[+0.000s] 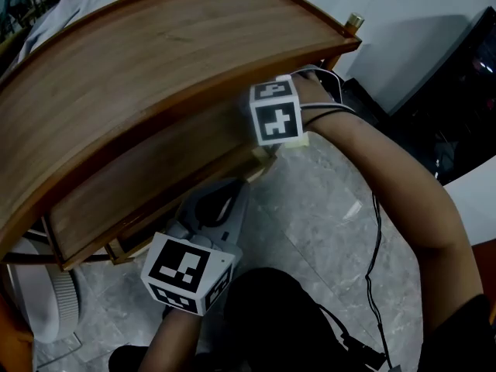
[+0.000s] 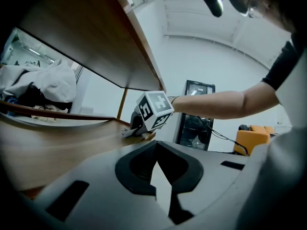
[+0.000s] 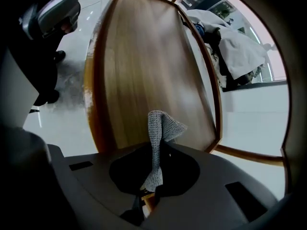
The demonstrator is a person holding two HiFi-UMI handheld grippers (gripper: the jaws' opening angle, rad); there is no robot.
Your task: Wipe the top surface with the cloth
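A wooden stand has a wide curved top surface (image 1: 155,53) and a lower shelf (image 1: 147,184) beneath it. My right gripper (image 1: 267,152) reaches in at the right end of the lower shelf, under the top board, shut on a grey knitted cloth (image 3: 160,128). The cloth sticks up out of the jaws over the lower shelf's wood (image 3: 139,61); in the left gripper view the cloth (image 2: 128,132) touches that shelf. My left gripper (image 1: 227,194) hangs lower, in front of the stand over the floor, with its jaws shut and nothing in them.
A pile of clothing (image 1: 70,6) lies behind the stand. A white ribbed object (image 1: 46,301) stands at the bottom left. Dark furniture (image 1: 465,91) stands to the right on the grey marble floor (image 1: 333,215). A cable (image 1: 376,239) hangs by the right arm.
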